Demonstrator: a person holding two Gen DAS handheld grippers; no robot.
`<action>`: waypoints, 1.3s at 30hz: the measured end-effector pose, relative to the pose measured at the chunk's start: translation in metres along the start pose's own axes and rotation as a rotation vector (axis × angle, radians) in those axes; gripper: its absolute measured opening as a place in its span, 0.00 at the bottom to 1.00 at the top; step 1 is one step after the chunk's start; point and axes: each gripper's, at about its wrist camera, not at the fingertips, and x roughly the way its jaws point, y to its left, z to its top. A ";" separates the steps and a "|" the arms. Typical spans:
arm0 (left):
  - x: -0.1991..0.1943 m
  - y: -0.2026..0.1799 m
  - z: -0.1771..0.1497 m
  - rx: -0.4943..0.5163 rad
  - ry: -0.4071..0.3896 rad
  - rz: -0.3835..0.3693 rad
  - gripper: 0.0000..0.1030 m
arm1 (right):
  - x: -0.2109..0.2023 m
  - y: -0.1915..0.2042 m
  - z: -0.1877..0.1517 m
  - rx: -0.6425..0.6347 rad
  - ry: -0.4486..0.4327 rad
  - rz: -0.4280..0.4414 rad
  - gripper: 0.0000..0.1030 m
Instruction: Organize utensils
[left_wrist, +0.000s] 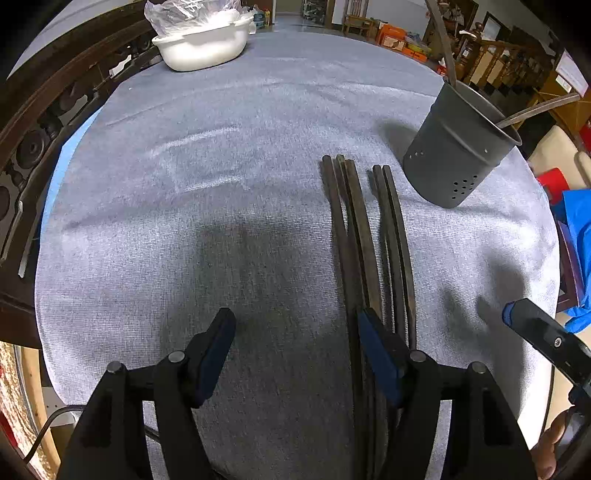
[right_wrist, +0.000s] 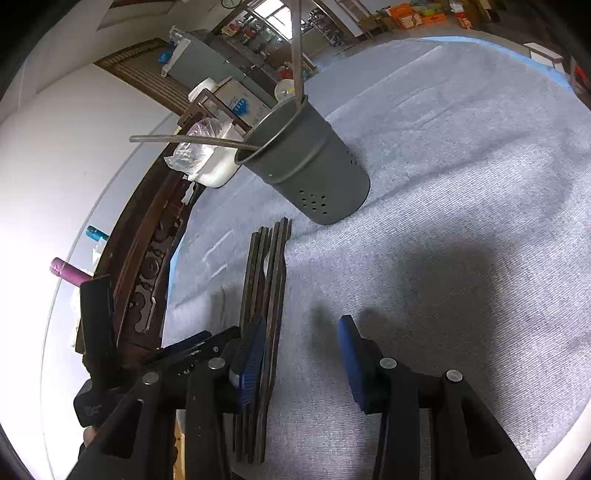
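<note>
The left hand-held gripper (left_wrist: 295, 354) hangs low over the desk (left_wrist: 229, 192) with its jaws spread wide and nothing between them; its right finger sits over the near end of the chopsticks (left_wrist: 354, 229), apparently lined up to close on one of them. The right hand-held gripper (right_wrist: 303, 354) is likewise wide and empty, its left finger over the same bundle from the other side, so the two tools crowd the near ends of the sticks (each can be seen at the edge of the other's view).

The chopsticks lie flat on the grey cloth in two small groups side by side, their far tips pointing toward the utensil holder (left_wrist: 454, 147). That dark perforated cup stands upright just beyond those tips and slightly to the right of them, with two long utensil handles (left_wrist: 535, 107) already leaning out over its rim. Judging by this, the sticks are laid parallel for easy pinching and the cup is their destination.

Those leaning handles take up part of the cup's mouth and could foul a stick being dropped in. Well beyond the holder, at the far left edge of the desk, sits a white basin (left_wrist: 203, 44) with a plastic bag (left_wrist: 188, 14) in it, clear of the working path
</note>
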 end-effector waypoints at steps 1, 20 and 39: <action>-0.002 0.002 0.000 -0.012 -0.007 -0.017 0.68 | 0.001 0.001 0.000 -0.001 0.000 -0.002 0.43; -0.003 0.037 0.001 -0.050 -0.022 -0.034 0.72 | 0.007 0.005 0.000 -0.019 0.012 -0.010 0.43; 0.002 0.020 0.022 -0.031 -0.023 -0.052 0.72 | 0.005 0.007 -0.002 -0.023 0.009 -0.024 0.43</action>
